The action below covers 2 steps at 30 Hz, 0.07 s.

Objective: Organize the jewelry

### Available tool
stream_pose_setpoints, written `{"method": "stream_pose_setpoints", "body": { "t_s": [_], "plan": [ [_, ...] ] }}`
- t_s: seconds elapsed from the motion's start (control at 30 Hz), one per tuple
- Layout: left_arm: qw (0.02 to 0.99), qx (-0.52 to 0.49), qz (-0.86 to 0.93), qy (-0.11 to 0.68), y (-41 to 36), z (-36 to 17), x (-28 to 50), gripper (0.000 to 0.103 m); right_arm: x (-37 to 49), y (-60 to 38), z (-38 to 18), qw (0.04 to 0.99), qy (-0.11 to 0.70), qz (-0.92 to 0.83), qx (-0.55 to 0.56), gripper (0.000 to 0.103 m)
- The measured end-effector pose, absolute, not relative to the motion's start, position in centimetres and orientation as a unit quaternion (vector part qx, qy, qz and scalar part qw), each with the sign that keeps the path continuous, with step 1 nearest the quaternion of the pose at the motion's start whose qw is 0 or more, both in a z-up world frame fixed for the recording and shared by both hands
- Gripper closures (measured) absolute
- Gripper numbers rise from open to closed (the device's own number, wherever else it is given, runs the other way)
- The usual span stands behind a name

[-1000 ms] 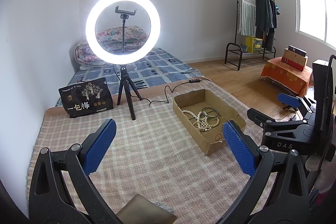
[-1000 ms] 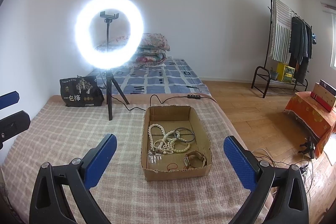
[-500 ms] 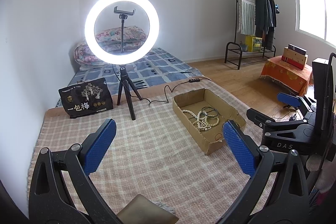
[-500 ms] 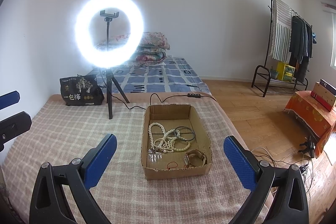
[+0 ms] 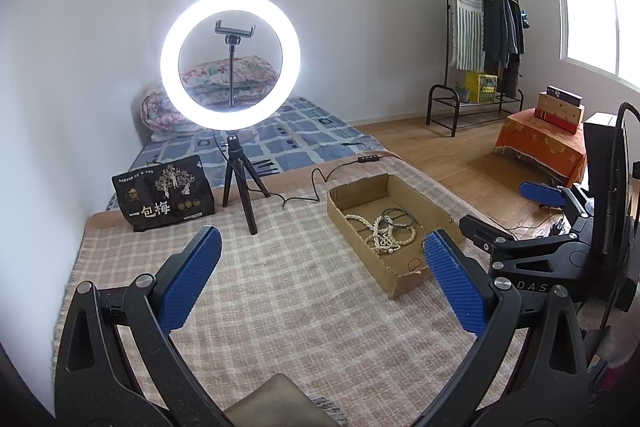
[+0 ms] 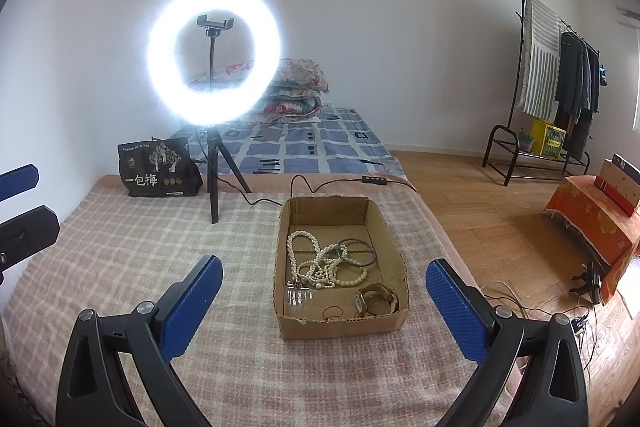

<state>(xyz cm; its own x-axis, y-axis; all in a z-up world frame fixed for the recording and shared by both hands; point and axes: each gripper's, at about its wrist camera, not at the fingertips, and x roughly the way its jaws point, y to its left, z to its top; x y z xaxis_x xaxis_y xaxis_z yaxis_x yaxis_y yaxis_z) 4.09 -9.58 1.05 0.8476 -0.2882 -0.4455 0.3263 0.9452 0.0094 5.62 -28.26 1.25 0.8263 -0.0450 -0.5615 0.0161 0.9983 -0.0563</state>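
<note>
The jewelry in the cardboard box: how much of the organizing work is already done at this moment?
Nothing looks sorted yet. The pearl necklaces, dark bangles and watch lie tangled together in the cardboard box. Nothing is in hand: the left gripper and right gripper are open and empty above the plaid blanket. All of the sorting is left.

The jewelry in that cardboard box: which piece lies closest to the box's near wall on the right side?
The gold wristwatch, coiled in the near right corner of the cardboard box. The pearl necklaces and dark bangles lie farther back.
</note>
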Motion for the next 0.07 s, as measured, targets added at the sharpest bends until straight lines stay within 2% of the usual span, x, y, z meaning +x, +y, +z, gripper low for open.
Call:
{"method": "stream_pose_setpoints", "body": {
  "t_s": [0.07],
  "plan": [
    [0.961, 0.045, -0.160, 0.222, -9.62, 0.93, 4.01, 0.000, 5.64, -28.23, 1.21, 0.955, 0.294, -0.016, -0.025, 0.000]
  ]
}}
